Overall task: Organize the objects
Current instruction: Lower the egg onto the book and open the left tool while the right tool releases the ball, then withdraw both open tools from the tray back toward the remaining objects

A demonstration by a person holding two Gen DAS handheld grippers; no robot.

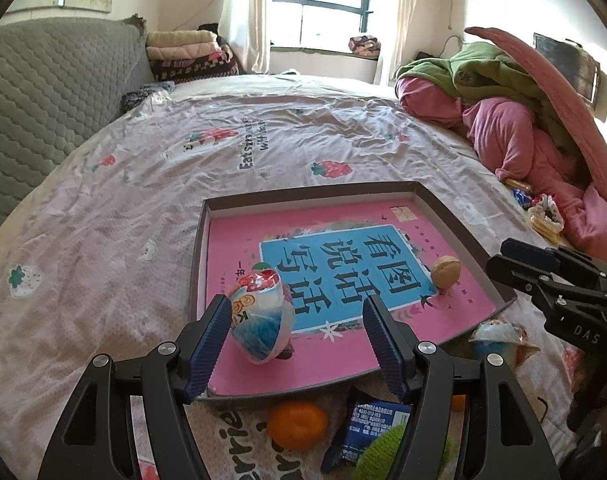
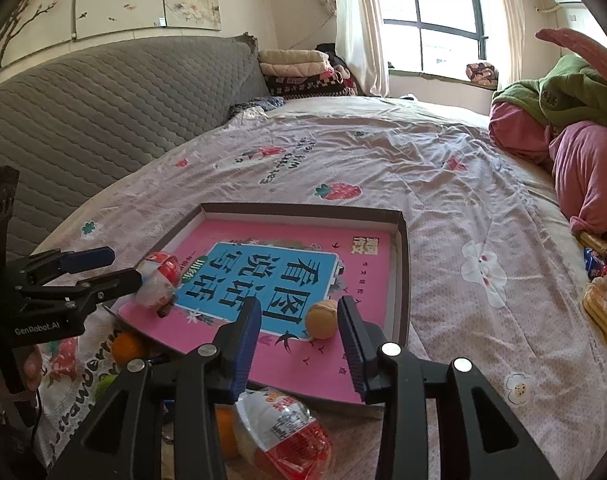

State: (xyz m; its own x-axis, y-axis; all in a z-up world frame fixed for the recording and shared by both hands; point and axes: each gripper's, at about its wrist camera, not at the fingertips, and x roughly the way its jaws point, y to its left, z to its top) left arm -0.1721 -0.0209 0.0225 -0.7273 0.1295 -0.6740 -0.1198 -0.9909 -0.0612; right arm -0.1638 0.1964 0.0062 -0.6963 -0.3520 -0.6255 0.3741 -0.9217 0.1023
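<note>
Left tool [image 1: 295, 344] spread, wrapped snack [image 1: 261, 320] loose between its fingers in tray [image 1: 463, 236]. Right tool [image 2: 299, 344] spread, empty; walnut [image 2: 321, 319] just ahead, nearer right.

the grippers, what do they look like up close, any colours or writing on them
Both are matte black, angular frames with cut-out triangular openings and round silver screw heads. The left gripper and right gripper each carry two fingers faced with ribbed dark blue pads. Seen side-on, one body reads "GenRobot.AI" in white, the other shows "DAS". A thin black cable hangs below the left one.
</note>
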